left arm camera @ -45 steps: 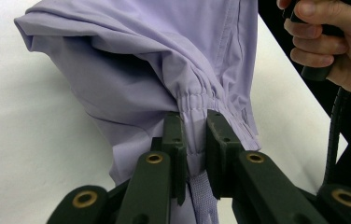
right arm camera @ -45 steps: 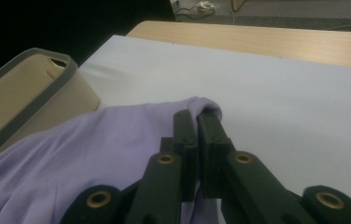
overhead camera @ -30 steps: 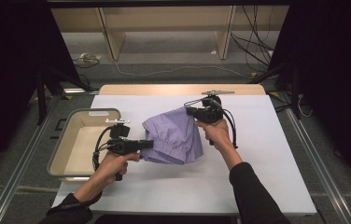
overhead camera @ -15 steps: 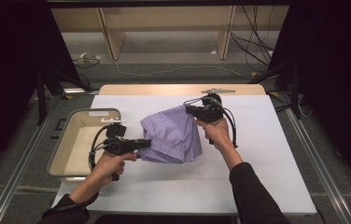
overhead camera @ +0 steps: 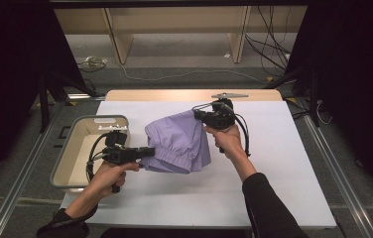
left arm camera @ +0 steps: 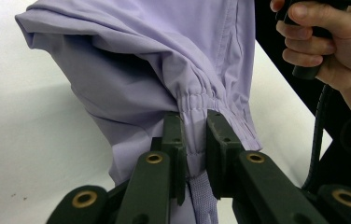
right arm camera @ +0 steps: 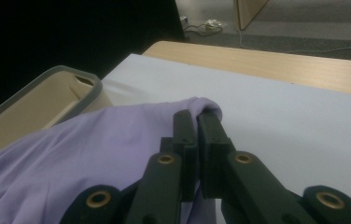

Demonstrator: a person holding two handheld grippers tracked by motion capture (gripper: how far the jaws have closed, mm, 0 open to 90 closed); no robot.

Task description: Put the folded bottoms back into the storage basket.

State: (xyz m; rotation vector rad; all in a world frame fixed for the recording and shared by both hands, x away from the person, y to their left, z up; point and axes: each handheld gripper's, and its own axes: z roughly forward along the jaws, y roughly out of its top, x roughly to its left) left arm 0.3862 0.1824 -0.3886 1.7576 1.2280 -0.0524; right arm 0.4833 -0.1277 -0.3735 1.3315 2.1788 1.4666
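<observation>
A lilac garment [overhead camera: 179, 141] with an elastic gathered band hangs between my two grippers above the white table cover [overhead camera: 274, 178]. My left gripper [overhead camera: 147, 151] is shut on the garment's near left edge; in the left gripper view its jaws pinch the gathered band [left arm camera: 193, 100] and a fabric tape. My right gripper [overhead camera: 198, 114] is shut on the cloth's far upper corner [right arm camera: 201, 105]. The cloth sags between them, its lower folds near the table.
A beige tub with a grey rim [overhead camera: 65, 148] stands at the table's left side, close behind my left hand. The wooden table edge [overhead camera: 189, 94] runs along the back. Cables lie on the floor beyond.
My left gripper has drifted slightly left with the garment's edge, stretching the cloth a little. The right gripper has stayed almost where it was.
</observation>
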